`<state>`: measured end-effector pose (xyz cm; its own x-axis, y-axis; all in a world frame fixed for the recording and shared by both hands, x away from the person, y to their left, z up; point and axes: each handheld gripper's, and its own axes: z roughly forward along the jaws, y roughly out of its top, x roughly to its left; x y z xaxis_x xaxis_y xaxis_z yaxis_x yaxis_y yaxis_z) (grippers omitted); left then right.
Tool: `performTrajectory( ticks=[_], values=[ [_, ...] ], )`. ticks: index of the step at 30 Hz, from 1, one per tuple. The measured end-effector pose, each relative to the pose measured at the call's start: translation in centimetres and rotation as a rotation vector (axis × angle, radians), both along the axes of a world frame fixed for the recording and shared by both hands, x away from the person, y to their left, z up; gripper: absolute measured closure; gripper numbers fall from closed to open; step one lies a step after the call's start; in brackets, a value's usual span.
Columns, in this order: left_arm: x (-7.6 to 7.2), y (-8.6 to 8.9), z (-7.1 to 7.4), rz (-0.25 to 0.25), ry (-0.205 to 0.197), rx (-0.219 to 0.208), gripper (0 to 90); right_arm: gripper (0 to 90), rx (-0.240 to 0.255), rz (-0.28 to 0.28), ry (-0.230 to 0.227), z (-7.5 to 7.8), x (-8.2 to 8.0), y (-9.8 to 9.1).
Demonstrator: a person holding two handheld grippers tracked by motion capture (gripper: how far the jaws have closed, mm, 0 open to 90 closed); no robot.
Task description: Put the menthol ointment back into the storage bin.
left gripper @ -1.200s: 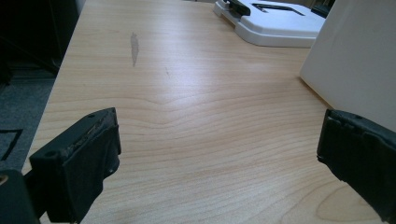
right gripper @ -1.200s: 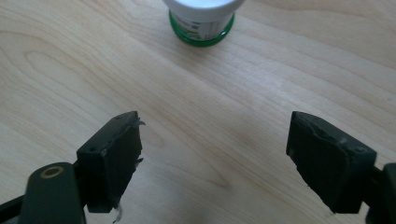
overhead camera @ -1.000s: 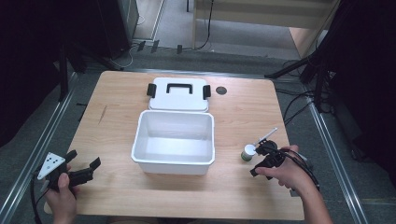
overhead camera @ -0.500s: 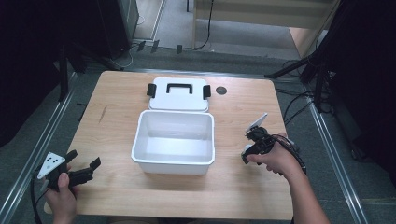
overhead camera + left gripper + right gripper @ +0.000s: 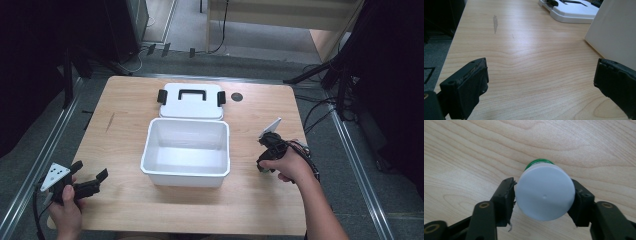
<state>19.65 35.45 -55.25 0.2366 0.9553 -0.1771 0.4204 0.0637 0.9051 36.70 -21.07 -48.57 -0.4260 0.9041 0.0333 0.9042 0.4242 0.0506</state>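
My right gripper has just closed its fingers on one white-capped bottle; my left gripper gapes beside one box and one lid.

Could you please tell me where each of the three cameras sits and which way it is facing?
High view: above the person's side, looking forward and down on the table; both forearms, left gripper, right gripper.
Left gripper view: on the left gripper, looking level across the table; its open jaws.
Right gripper view: on the right gripper, looking down; its jaws have just closed on the white-capped bottle.
Shared: high and left gripper views both show the white box and lid.
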Motion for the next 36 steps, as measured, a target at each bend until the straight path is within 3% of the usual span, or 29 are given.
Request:
performTrajectory(
  ticks=[1,8,14,26,36],
  values=[
    [0.0,0.0,0.0,0.001,0.001,-0.001,0.1,49.8,0.001,-0.006,0.006,0.0,0.1,0.0],
    [0.0,0.0,0.0,0.0,0.001,0.002,0.0,50.7,-0.001,0.006,0.024,0.1,0.2,0.1],
    [0.0,0.0,0.0,0.0,0.003,0.004,0.1,51.0,-0.001,0.045,0.018,0.6,0.3,0.5],
    [0.1,0.0,0.0,0.0,0.005,0.001,0.1,51.0,0.006,0.107,0.018,4.2,0.0,1.5],
    [0.1,0.0,0.0,-0.001,0.007,-0.002,0.1,51.0,0.003,0.19,0.008,7.7,-0.6,3.7]
  ],
)
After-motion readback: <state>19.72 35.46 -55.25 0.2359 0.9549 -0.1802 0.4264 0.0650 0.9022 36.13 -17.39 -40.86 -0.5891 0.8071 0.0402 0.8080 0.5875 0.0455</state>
